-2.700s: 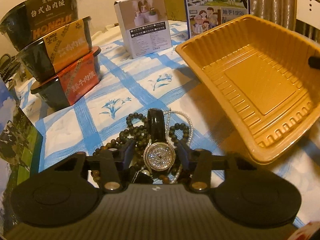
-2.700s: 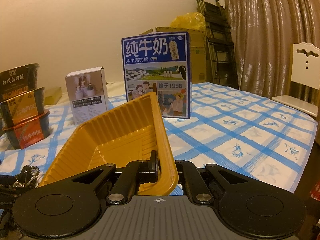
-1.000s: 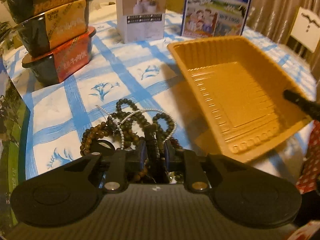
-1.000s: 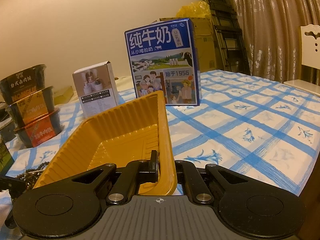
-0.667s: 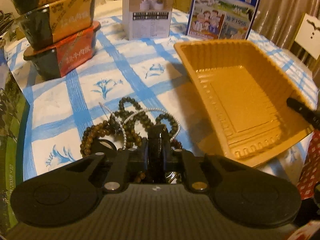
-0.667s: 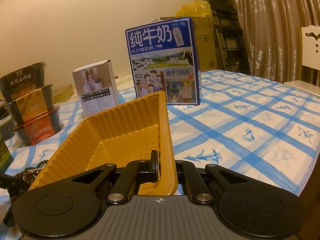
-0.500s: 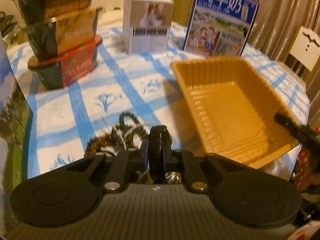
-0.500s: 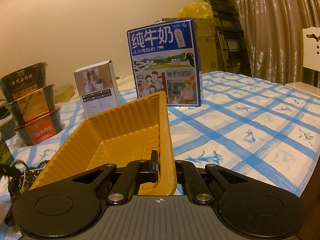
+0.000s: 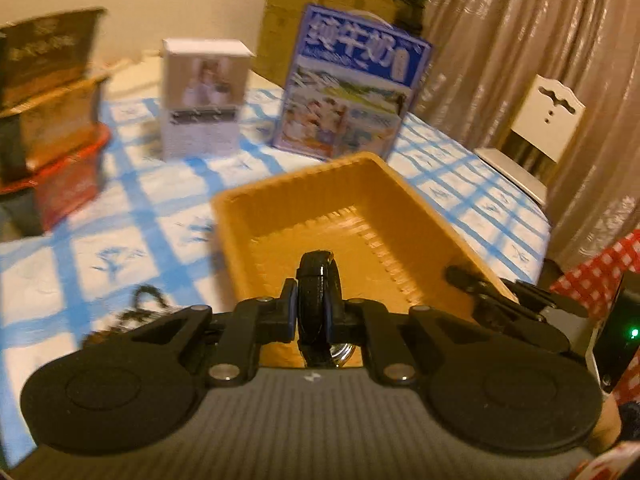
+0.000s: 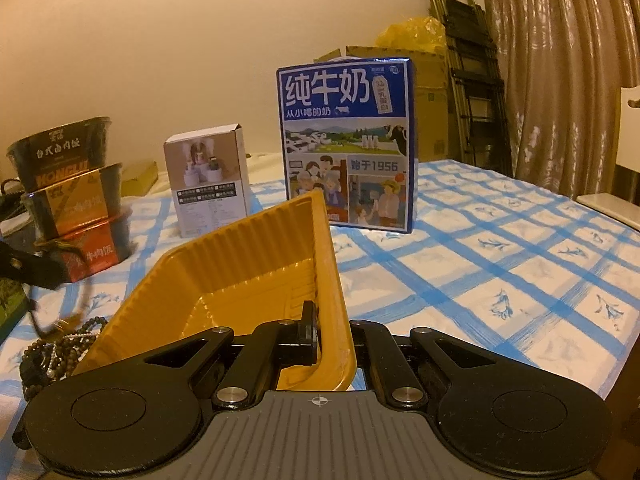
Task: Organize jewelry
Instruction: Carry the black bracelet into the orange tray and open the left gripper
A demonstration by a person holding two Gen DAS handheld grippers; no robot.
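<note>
Right now the left gripper (image 9: 311, 310) is clamped on the black strap of a wristwatch (image 9: 318, 280), its two fingers pressed against either side of the band, with a bit of the silver watch case showing below the pads. The watch is held up in the air over the near end of the shallow orange plastic tray (image 9: 360, 208), whose ribbed floor looks bare in the left wrist view.

Over on the other side, the right gripper (image 10: 334, 334) is closed on the tray's rim, one finger inside the wall and the other outside it, and the tray (image 10: 240, 264) sits tilted with that edge raised off the blue-and-white checked tablecloth (image 10: 500, 264).

Left on the cloth just beside the tray is a tangle of dark wooden bead strands and a thin silvery chain (image 10: 60, 344); in the left wrist view the same heap is only a dark blur (image 9: 132, 308).

Behind the tray stand a blue milk carton with Chinese lettering (image 10: 346, 146) and a small white product box (image 10: 208, 184), well apart from the jewelry. A stack of three black instant-meal bowls (image 10: 72, 196) rises at the far left of the table. Beige curtains (image 10: 560, 60) hang along the right, with a cream chair back (image 9: 548, 116) beside the table.
</note>
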